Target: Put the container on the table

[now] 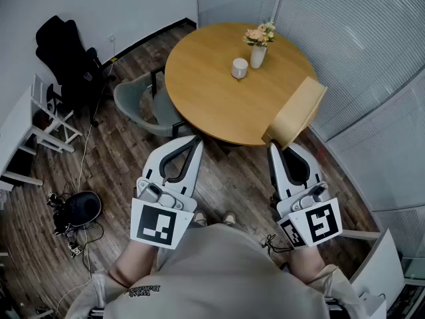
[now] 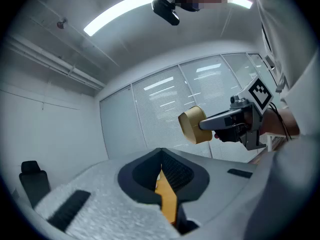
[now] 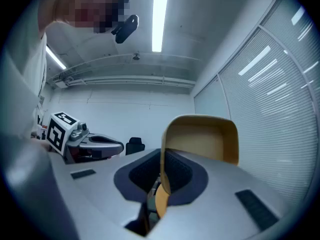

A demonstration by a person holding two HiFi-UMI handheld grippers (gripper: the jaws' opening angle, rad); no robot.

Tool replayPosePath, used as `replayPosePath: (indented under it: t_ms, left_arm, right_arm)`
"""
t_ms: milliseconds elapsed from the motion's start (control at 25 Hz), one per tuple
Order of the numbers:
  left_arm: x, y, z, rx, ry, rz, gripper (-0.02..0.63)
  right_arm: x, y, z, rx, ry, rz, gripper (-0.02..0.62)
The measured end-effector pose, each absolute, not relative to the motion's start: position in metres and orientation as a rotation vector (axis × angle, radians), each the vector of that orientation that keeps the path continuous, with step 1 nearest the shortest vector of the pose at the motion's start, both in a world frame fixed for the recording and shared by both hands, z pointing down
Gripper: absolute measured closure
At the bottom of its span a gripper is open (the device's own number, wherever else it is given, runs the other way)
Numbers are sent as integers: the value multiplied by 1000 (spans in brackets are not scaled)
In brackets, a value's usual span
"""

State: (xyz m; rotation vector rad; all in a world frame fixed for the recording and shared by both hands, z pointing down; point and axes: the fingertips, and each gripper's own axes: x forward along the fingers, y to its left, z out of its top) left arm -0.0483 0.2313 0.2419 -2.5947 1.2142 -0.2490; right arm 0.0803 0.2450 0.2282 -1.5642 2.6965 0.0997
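The container (image 1: 295,111) is a tan, open-topped box with rounded corners. My right gripper (image 1: 272,143) is shut on one of its walls and holds it in the air by the near right edge of the round wooden table (image 1: 212,92). In the right gripper view the container (image 3: 205,139) stands up from the closed jaws of the right gripper (image 3: 161,156). My left gripper (image 1: 197,138) is shut and empty, short of the table's near edge. The left gripper view shows its own jaws (image 2: 161,154) together, with the container (image 2: 192,125) off to the right.
A vase of flowers (image 1: 258,52) and a small white cup (image 1: 240,68) stand on the far part of the table. A grey-green chair (image 1: 136,102) is tucked at its left side. A black office chair (image 1: 66,52), a white shelf (image 1: 40,118) and cabled gear (image 1: 83,208) are at the left.
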Motion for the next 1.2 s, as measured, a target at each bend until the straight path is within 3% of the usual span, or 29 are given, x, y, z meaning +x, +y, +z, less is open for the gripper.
replayPosePath:
  t_ms: [1200]
  left_arm:
    - [-8,243,251,-2631,1243,-283,584]
  right_arm:
    - [120,251,240,-1518,2710,42,560]
